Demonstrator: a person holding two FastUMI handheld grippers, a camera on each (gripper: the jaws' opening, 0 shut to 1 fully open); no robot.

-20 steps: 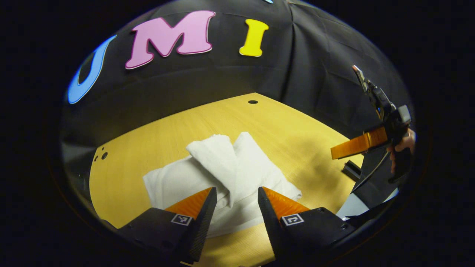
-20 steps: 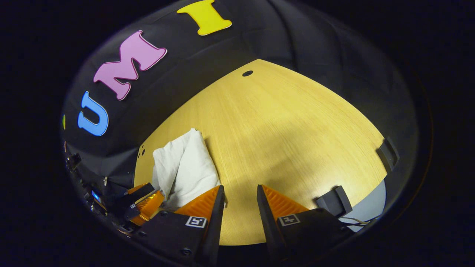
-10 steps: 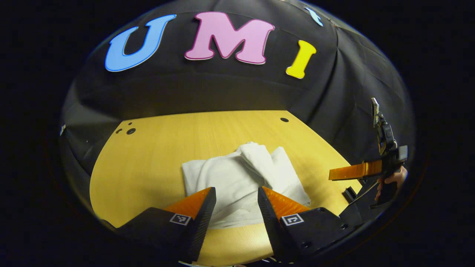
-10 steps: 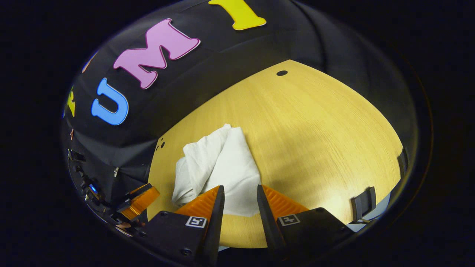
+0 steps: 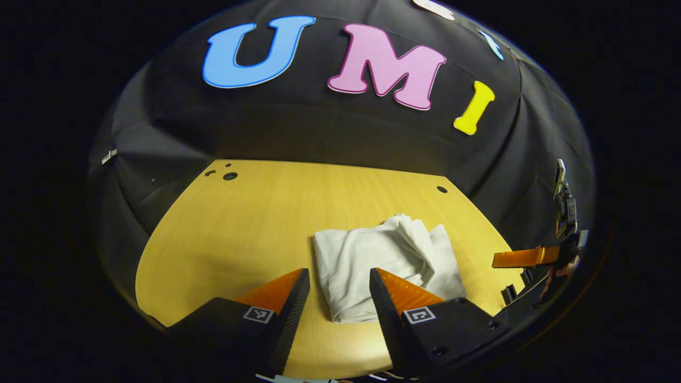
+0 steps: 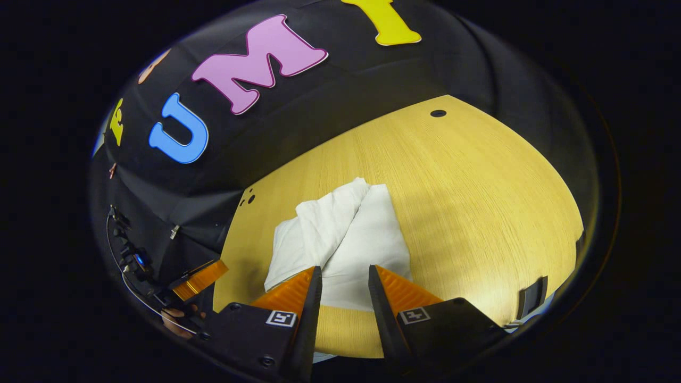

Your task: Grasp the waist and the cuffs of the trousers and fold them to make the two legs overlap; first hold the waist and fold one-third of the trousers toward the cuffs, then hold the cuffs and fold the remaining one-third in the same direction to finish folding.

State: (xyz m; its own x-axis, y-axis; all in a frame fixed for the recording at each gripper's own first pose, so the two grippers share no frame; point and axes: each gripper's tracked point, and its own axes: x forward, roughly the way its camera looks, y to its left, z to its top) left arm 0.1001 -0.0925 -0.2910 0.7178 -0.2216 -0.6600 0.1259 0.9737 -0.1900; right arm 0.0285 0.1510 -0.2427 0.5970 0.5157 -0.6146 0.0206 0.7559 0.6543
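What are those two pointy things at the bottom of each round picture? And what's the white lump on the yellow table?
The pointy things are the two fingers of a gripper, a grabbing tool that a person holds, one in each hand. A small camera rides on each tool and looks out along its fingers, so there are two pictures. In the left gripper view you see the left gripper up close, and far off at the edge the other tool. In the right gripper view you see the right gripper up close. The white lump is a pair of trousers, folded into a rumpled bundle, lying on the wooden table. Both grippers are open and hold nothing; the trousers lie just beyond their fingertips.
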